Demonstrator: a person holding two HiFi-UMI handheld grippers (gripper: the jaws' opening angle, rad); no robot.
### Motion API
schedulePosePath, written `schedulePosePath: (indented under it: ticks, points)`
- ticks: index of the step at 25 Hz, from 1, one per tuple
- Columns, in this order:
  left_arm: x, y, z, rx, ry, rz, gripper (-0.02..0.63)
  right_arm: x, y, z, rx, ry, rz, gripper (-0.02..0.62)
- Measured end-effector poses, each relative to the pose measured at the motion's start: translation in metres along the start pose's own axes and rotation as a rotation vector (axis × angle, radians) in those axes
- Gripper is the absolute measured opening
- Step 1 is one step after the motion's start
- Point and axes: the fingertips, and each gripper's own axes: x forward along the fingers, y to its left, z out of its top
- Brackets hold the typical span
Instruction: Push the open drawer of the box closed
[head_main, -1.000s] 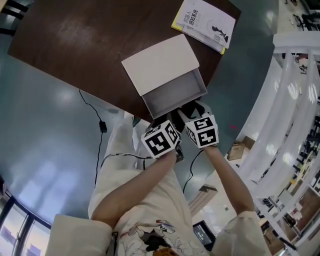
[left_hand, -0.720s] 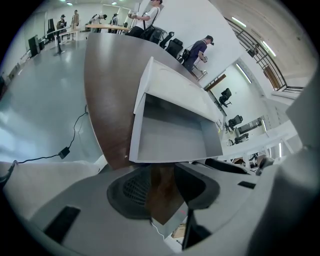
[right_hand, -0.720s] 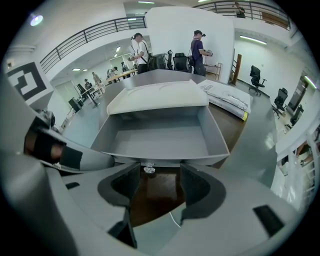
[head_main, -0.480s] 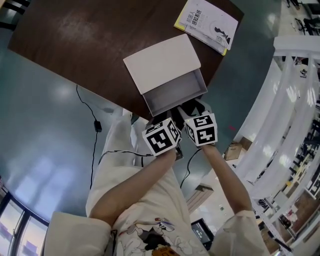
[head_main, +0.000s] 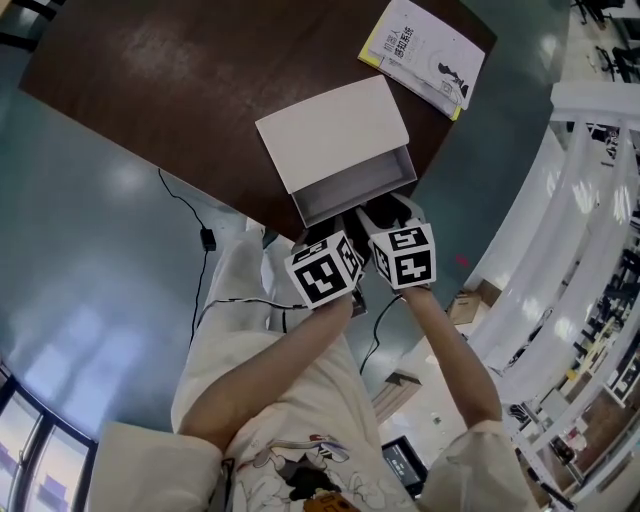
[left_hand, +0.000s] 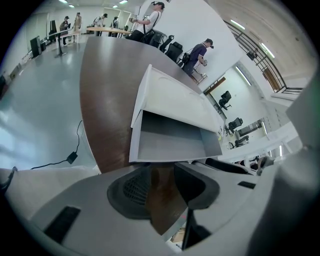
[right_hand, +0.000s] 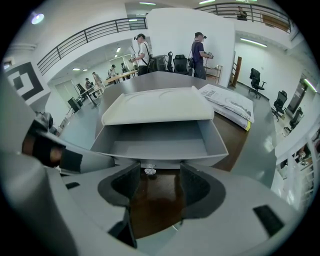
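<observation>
A white box (head_main: 335, 128) sits on the dark wooden table (head_main: 150, 90) near its front edge. Its grey drawer (head_main: 355, 190) is pulled partly out toward me and holds nothing. Both grippers stand side by side at the drawer's front wall. My left gripper (head_main: 338, 238) is open, with its tips under the drawer's (left_hand: 172, 142) front left part. My right gripper (right_hand: 159, 175) is open too, and the small drawer knob (right_hand: 149, 171) sits just between its fingertips, untouched by either pad.
A white and yellow booklet (head_main: 425, 52) lies on the table behind the box to the right. A black cable with a plug (head_main: 205, 238) lies on the floor at the left. Several people (right_hand: 142, 50) stand far back in the hall.
The drawer has slid part of the way into the box, so less of it shows. Both grippers have followed its front wall forward.
</observation>
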Motion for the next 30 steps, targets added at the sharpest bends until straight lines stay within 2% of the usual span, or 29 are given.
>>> schedulePosePath:
  ticks: [30]
  points:
    - [0.011, 0.003, 0.06, 0.0, -0.028, -0.004, 0.15, 0.027, 0.001, 0.056, 0.016, -0.027, -0.009, 0.252]
